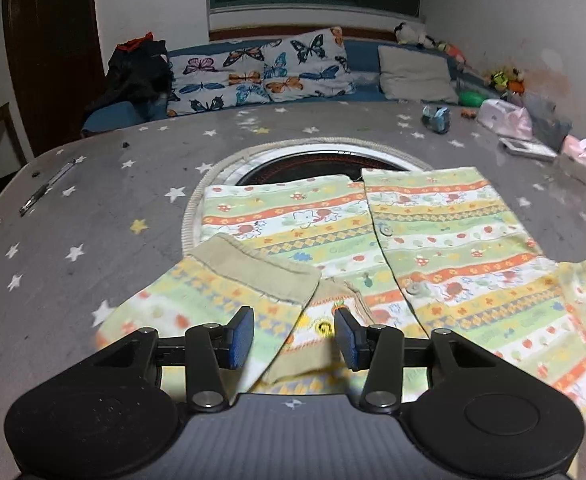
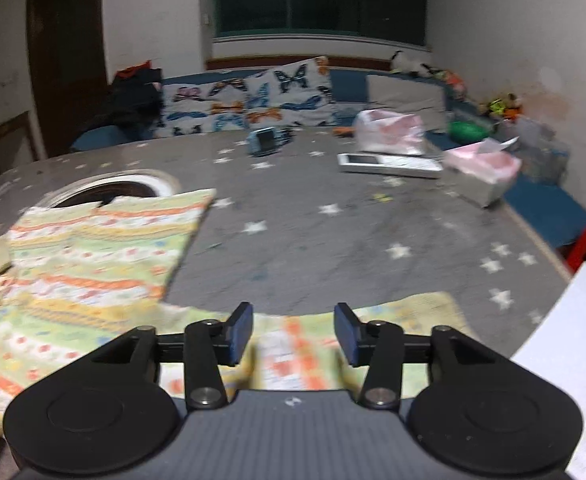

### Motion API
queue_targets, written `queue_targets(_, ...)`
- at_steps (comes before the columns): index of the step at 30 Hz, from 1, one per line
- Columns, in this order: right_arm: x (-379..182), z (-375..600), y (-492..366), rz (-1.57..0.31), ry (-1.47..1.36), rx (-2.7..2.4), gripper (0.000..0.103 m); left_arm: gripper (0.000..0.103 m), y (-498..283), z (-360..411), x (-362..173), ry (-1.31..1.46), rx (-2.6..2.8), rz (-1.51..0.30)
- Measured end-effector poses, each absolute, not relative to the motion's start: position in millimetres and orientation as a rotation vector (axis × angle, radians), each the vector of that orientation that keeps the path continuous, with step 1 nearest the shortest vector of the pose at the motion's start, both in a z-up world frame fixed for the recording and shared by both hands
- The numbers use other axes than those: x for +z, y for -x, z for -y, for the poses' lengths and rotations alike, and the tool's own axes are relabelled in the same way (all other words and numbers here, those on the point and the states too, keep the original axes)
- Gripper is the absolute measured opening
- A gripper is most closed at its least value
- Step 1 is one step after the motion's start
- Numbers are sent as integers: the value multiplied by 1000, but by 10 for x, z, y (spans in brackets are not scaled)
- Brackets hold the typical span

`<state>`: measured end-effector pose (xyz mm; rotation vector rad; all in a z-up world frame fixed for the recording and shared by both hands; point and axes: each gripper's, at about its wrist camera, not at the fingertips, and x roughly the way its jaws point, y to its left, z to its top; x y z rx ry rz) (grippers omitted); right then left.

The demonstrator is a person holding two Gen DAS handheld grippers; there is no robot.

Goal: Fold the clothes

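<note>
Both sets of jaws stand released just above the striped shirt [image 1: 433, 240], gripping nothing.

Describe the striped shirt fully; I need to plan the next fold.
The striped shirt is soft cotton-like cloth, banded green, orange, yellow and white with small cartoon prints, buttoned down its front. It lies flat on the grey starred table cover, partly over a round mat. One tan-cuffed sleeve is folded across the body. Neither gripper grips it.

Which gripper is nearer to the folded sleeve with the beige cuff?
Left. The left gripper hovers open right at the folded sleeve; the right gripper is over the other sleeve.
</note>
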<state>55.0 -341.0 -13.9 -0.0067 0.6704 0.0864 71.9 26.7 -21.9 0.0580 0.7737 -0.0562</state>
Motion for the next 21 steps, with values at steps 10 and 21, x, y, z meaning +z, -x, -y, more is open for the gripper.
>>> queue_targets(10, -325, 3192, -449, -715, -52, 139, 51, 6, -862, -350, -297, -62, -32, -745)
queue_targets(21, -335, 3165, -452, -714, -59, 127, 53, 4, -178, -1529, 316, 282, 156, -535)
